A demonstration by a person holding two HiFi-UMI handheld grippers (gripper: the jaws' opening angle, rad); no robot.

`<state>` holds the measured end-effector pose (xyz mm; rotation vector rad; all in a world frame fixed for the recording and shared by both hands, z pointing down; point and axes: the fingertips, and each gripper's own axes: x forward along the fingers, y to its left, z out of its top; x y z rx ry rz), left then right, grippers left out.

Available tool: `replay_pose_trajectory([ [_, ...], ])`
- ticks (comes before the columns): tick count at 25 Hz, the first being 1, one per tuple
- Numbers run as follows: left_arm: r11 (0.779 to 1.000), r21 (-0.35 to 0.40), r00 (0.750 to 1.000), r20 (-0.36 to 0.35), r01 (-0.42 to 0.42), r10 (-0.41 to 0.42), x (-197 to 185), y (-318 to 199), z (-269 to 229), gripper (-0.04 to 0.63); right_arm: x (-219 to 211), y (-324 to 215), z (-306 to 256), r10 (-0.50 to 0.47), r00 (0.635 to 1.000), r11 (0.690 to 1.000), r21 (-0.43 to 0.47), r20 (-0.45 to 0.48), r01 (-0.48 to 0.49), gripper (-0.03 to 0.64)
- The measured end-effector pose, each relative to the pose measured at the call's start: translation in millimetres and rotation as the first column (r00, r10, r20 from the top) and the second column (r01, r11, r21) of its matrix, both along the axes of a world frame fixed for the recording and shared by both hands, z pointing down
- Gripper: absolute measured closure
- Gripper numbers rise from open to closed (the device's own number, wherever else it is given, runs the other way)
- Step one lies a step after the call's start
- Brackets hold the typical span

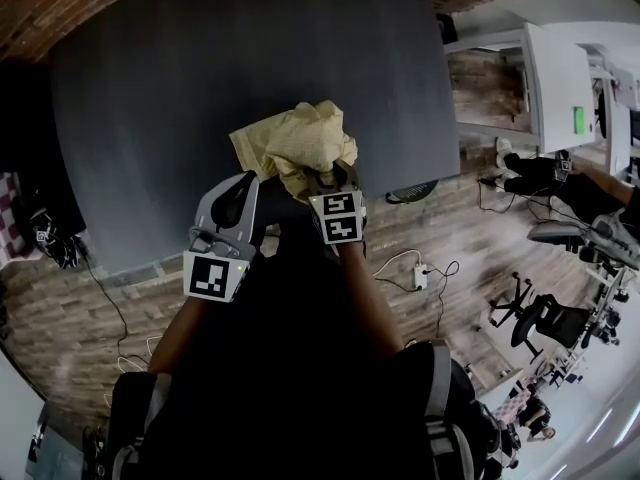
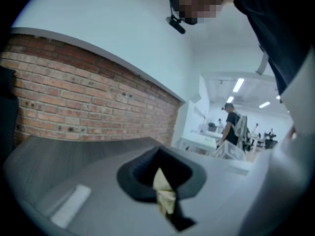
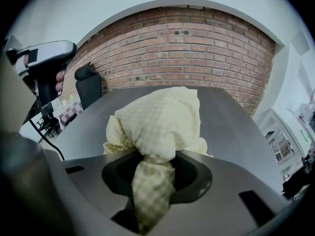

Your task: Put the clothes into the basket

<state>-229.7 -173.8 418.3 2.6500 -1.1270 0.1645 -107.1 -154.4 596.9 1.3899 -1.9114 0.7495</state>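
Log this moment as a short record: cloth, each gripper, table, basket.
cloth: yellow checked cloth, bunched, held over the table by both grippers
left gripper: shut on a small fold of the cloth
right gripper: shut on a thick twisted bunch of the cloth
table: dark grey, brick wall behind it
basket: in none of the views

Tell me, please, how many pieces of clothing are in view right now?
1. A yellow checked garment, bunched over the dark table, is pinched by the right gripper, with one corner in the left gripper. Others may lie out of frame.
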Motion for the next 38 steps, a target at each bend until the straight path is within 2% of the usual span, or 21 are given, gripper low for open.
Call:
replay_pose_trajectory([
  [4,1.0,0.012,0.999,-0.024,-0.021,0.021,-7,6,-9,0.591,-4,3,-22,0.031,1.0,0.998,0.054,-0.001,-0.031,0.48],
  [8,0.997,0.016,0.996,-0.038,-0.08,0.081,-17,13,-12,0.591,-10,9,-44,0.073,0.997,0.991,0.108,-0.003,-0.073,0.482],
  [17,0.982,0.055,0.98,-0.074,-0.179,0.183,-22,19,-25,0.591,-10,27,-83,0.187,0.982,0.963,0.193,0.023,-0.188,0.485],
  [21,0.972,0.041,0.971,-0.057,-0.231,0.233,-11,27,-18,0.591,-1,39,-100,0.219,0.974,0.943,0.245,0.057,-0.226,0.489],
  [29,0.972,0.061,0.972,-0.047,-0.227,0.23,14,47,-29,0.591,17,64,-114,0.215,0.974,0.928,0.295,0.075,-0.228,0.492],
  [38,0.958,0.074,0.96,-0.033,-0.276,0.279,73,79,-31,0.591,59,104,-119,0.215,0.974,0.92,0.321,0.064,-0.224,0.494],
])
